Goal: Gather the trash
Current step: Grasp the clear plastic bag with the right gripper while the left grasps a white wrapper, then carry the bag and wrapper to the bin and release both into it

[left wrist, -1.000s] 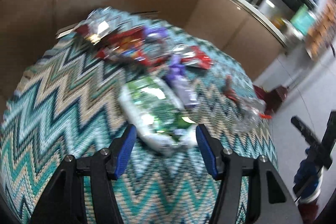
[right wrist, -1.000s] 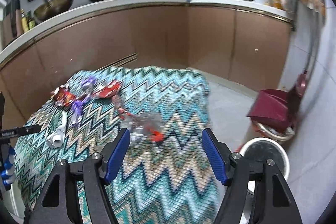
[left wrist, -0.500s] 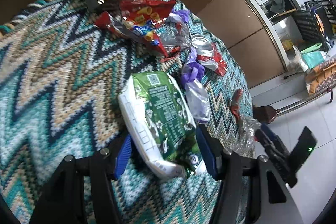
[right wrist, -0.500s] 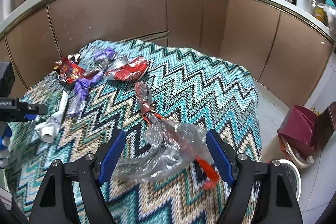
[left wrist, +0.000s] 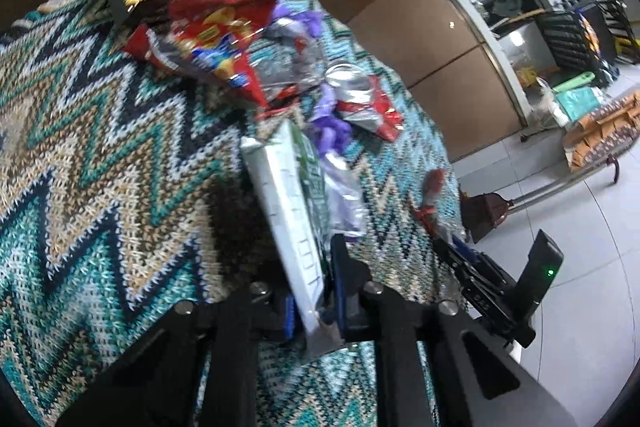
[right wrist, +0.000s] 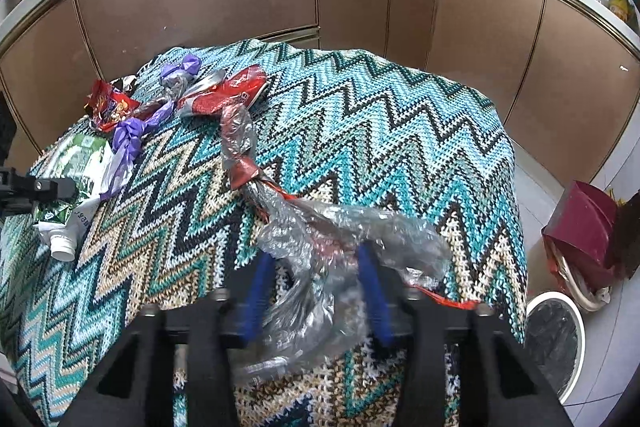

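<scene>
Two handheld grippers close on litter strewn across a worktop (right wrist: pixel 400 131) draped in a zigzag-knit cloth. The left gripper (left wrist: pixel 316 291), its jaws having just been closing, now clamps the near end of a green-and-white pouch (left wrist: pixel 292 227), which stands on edge between the pads. The right gripper (right wrist: pixel 316 291) has likewise just been narrowing around a crumpled clear plastic bag (right wrist: pixel 344 247); the bag sits between the pads, though motion blur leaves it unclear whether they press it firmly yet. Collection appears barely begun: a red snack bag (left wrist: pixel 216 39), a crushed red can (right wrist: pixel 224 95), purple wrappers (right wrist: pixel 132 135) and a twisted red-and-clear wrapper (right wrist: pixel 240 147) all lie on the cloth. A white-rimmed bin (right wrist: pixel 560 343) waits on the floor beside the worktop, its contents not visible.
</scene>
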